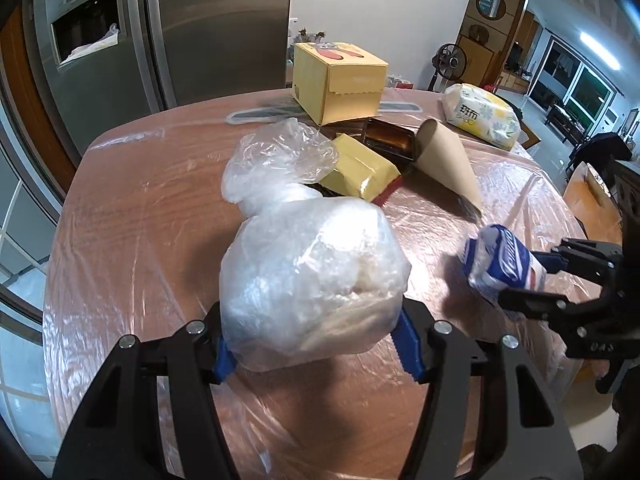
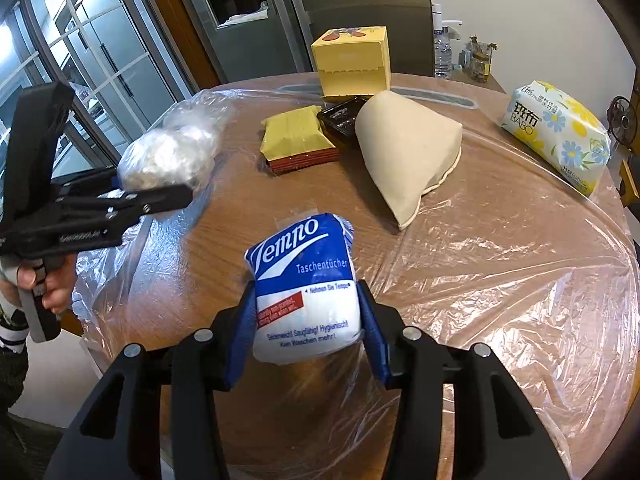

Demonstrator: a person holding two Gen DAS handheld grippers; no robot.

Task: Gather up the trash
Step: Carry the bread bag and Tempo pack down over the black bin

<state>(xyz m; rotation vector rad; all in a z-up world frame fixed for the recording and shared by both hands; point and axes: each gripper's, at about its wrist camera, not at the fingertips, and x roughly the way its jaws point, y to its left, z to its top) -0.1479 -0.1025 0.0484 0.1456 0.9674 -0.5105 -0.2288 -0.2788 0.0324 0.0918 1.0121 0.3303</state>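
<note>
Our left claw (image 1: 316, 344) pinches a clear plastic bag (image 1: 312, 284) above the table (image 1: 140, 220); our right claw (image 2: 306, 320) pinches a blue tissue pack (image 2: 304, 288).

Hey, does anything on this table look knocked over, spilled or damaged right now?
Nothing looks spilled or broken. The brown paper cone lies tipped on its side mid-table, and the yellow packet leans against the black tray. Otherwise nothing stands out.

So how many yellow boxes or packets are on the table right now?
2. The yellow box stands at the far edge; the flat yellow packet lies nearer, beside the black tray. More could be hidden behind them.
</note>
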